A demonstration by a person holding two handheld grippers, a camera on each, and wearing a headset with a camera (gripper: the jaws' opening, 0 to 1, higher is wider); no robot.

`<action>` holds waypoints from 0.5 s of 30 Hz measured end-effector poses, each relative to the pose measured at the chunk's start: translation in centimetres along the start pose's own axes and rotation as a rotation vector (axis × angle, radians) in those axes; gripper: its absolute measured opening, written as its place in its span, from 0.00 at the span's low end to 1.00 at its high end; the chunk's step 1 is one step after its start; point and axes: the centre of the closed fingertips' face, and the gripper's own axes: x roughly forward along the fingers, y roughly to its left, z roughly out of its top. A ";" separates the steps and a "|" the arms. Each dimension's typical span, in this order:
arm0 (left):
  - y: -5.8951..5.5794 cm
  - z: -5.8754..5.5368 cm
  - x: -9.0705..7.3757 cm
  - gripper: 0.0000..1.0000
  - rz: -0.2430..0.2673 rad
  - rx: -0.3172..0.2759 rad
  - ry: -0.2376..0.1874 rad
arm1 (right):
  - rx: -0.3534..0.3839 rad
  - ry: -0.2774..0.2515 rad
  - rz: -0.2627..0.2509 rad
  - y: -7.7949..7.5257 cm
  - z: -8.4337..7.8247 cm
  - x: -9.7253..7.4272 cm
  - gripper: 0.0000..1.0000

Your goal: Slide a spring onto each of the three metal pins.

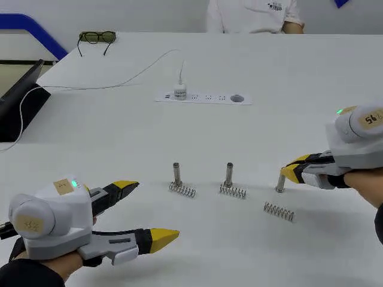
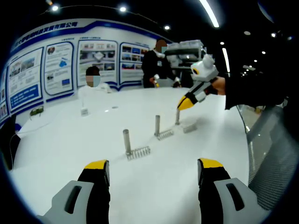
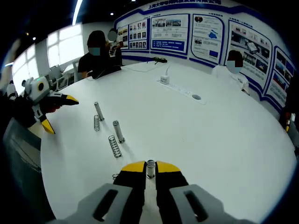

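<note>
Three metal pins stand upright in a row on the white table: left pin (image 1: 176, 173), middle pin (image 1: 228, 174), right pin (image 1: 280, 180). A spring lies flat beside each: left spring (image 1: 182, 190), middle spring (image 1: 233, 191), right spring (image 1: 279, 211). My right gripper (image 1: 288, 173) comes in from the right, its yellow tips at the right pin. In the right gripper view the jaws are closed around that pin (image 3: 150, 164). Near the table's front left, my left gripper (image 1: 146, 212) is open and holds nothing, well short of the left pin (image 2: 126, 141).
A white power strip (image 1: 203, 97) with a plugged charger (image 1: 180, 91) and a trailing cable lies behind the pins. Glasses (image 1: 96, 37) rest at the far left, and a dark device (image 1: 18, 101) sits at the left edge. A person (image 1: 251, 15) sits at the far side.
</note>
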 end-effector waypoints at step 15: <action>-0.1 0.0 0.0 0.78 -0.001 0.000 0.002 | -0.009 -0.007 0.002 0.0 -0.1 -0.1 0.10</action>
